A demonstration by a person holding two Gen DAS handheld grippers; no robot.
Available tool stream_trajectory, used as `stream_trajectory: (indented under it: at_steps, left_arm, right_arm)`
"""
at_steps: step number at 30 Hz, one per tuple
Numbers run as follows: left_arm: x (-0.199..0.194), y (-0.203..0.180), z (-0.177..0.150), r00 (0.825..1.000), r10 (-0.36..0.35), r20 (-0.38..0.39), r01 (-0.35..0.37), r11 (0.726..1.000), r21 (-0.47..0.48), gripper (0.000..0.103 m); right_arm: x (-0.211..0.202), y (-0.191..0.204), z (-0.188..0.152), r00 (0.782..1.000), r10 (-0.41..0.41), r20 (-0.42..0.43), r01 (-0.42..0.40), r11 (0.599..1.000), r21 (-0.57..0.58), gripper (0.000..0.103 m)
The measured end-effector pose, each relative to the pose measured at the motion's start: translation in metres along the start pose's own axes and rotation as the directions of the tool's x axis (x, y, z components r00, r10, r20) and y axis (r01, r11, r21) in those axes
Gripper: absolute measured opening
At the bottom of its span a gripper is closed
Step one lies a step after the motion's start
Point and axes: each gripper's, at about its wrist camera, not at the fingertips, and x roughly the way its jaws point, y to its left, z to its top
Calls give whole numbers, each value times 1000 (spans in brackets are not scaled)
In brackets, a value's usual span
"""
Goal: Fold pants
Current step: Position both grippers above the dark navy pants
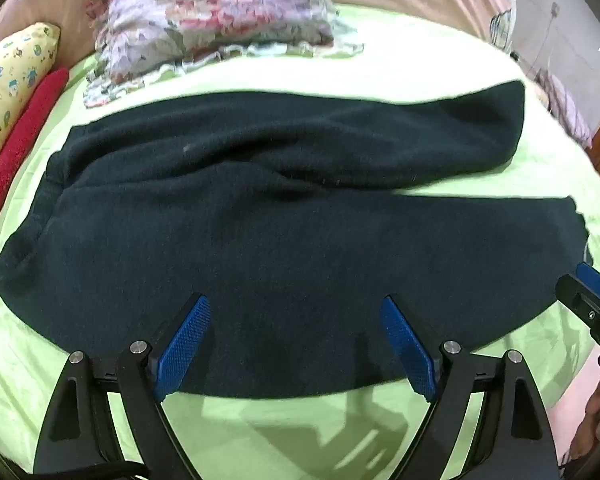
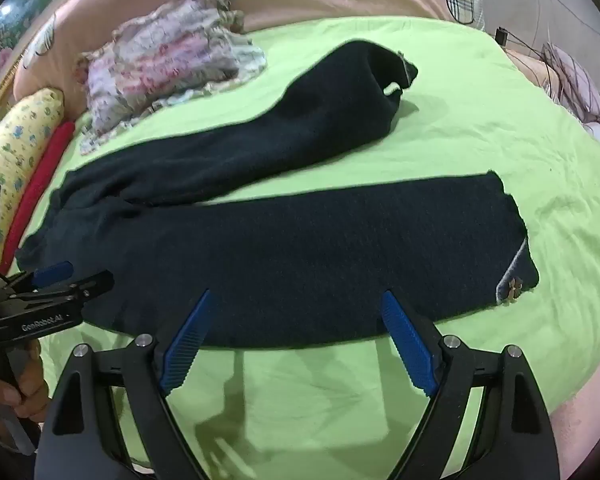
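Both grippers hang just off the near edge of the bed, and neither has taken hold of anything. The left gripper [image 1: 296, 344] has its blue pads spread wide, their tips over the near hem-line of the cloth toward the waist end; the right gripper [image 2: 296, 340] is spread just as wide, its tips over the near edge of the nearer leg.

The dark navy pants [image 2: 284, 248] lie flat on the lime-green bedsheet [image 2: 460, 120], waist toward the left side of the bed, cuffs toward the right. The nearer leg [image 1: 300, 264] runs straight along the near edge, with a small flower trim at its cuff [image 2: 514, 284]. The farther leg [image 2: 300, 120] splays off toward the far right, so a wedge of green sheet shows between the two.

So the folding proper looks not yet begun: this reads as the approach to the first fold, leg onto leg. The next move, I'd judge, is for both sets of fingers to come down and pinch the near edge of the nearer leg (one by the hip, one farther toward the cuff), then carry it over onto the farther leg. The fabric looks thick and knitted, though the blur makes that hard to swear to.

Beyond the pants a crumpled floral cloth [image 1: 216, 12] sits at the far left of the bed, beside a red roll [image 1: 24, 136] and a yellow printed pillow [image 1: 8, 76] along the left edge.
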Motion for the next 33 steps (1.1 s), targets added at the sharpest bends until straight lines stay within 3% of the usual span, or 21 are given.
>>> stream_trajectory:
  at_steps: [4,13,18,33]
  left_arm:
    - [-3,-2,-3,1000,-6,31,5,1000,15,87]
    - [-21,-12,0,991,8,135,-14,999,39,87]
    - [-16,-13,-4,994,6,113,-10,999,34,87]
    - [-18,-13,-7,989,-22,149,16,999,42,88]
  right_arm:
    - [-6,8,0,995,8,100,-3,999,-52,86]
    - [-3,28,1,984,62,169,-38,989,-139,86]
    - [1,32,-2,984,76,163,-48,985,-166,86]
    - [0,32,-2,981,93,172,-65,984,-163,86]
